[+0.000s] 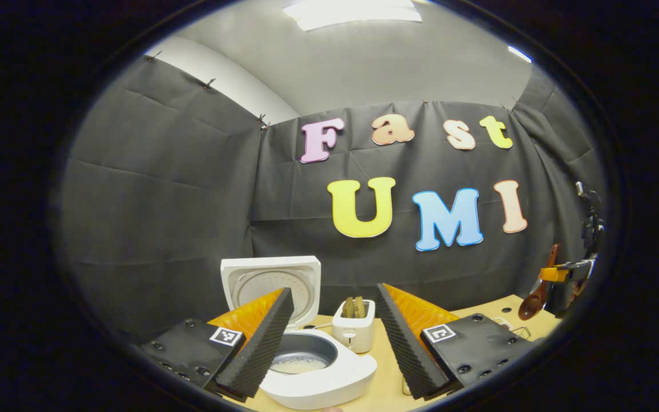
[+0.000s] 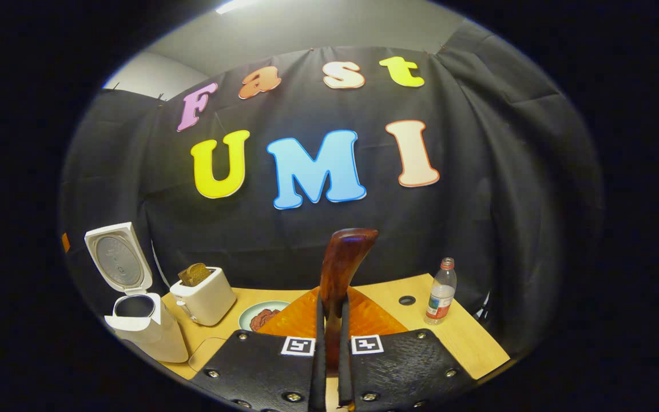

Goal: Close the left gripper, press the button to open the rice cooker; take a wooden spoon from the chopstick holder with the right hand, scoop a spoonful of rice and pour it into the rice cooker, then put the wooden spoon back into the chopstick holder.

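Left gripper view. My left tongs (image 1: 334, 337) are spread wide, nothing between the fingers. Just ahead of them and low, partly behind the left finger (image 1: 261, 343), sits the white rice cooker (image 1: 318, 372) with its lid (image 1: 272, 283) standing upright at the back. The grey inner pot shows a thin layer of pale rice (image 1: 298, 364) at the bottom. Straight ahead between the fingers, beyond the cooker, stands a small white toaster (image 1: 353, 329) with brown slices in its slots, on the light wooden worktop (image 1: 386, 372). Far off to the right of my tongs I see the other tongs (image 1: 564, 273) pinching a dark brown wooden spoon (image 1: 538, 292), bowl end hanging down, above the worktop edge.

Right gripper view. My right tongs (image 2: 330, 337) are pressed together on the wooden spoon's handle (image 2: 341, 269), which rises straight up ahead. Far left of the tongs: the open rice cooker (image 2: 146, 329), then the toaster (image 2: 203, 294) beside it. Just left of the tongs lies a pale green plate (image 2: 252, 313) with something reddish-brown on it. To the right stands a clear plastic bottle with a red cap (image 2: 441, 292), and near it a round hole (image 2: 407, 300) in the worktop.
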Action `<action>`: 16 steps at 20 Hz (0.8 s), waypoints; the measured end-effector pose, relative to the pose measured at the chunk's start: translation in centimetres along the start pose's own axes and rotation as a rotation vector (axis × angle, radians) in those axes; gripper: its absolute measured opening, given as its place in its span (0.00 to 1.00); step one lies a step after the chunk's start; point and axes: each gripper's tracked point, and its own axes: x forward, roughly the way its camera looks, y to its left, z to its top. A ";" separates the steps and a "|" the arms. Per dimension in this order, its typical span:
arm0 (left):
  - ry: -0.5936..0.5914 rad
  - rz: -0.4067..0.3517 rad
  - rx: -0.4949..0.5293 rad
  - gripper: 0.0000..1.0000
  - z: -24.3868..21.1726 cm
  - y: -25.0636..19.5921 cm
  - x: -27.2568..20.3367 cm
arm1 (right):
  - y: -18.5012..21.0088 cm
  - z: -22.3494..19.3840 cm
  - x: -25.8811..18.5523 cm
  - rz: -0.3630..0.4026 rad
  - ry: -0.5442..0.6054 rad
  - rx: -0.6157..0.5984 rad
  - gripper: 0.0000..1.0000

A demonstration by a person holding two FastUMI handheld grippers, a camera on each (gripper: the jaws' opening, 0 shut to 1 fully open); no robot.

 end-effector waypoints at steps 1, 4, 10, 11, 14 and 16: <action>0.002 0.003 0.002 0.95 0.0 -0.1 0.0 | -0.7 -0.9 0.3 -0.012 0.018 0.021 0.09; 0.001 0.007 0.008 0.98 0.3 -0.5 -0.1 | -2.6 -3.7 1.0 -0.060 0.074 0.075 0.09; 0.012 0.028 0.025 0.95 0.1 -0.3 -0.3 | -4.2 -8.1 1.1 -0.109 0.173 0.217 0.09; 0.013 0.031 0.026 0.95 0.0 -0.3 -0.4 | -4.5 -9.0 1.3 -0.119 0.187 0.232 0.09; 0.011 0.035 0.032 0.95 0.2 -0.3 -0.5 | -5.1 -11.2 1.7 -0.135 0.230 0.253 0.10; 0.010 0.037 0.034 0.95 0.2 -0.3 -0.6 | -5.2 -12.5 1.8 -0.139 0.260 0.264 0.10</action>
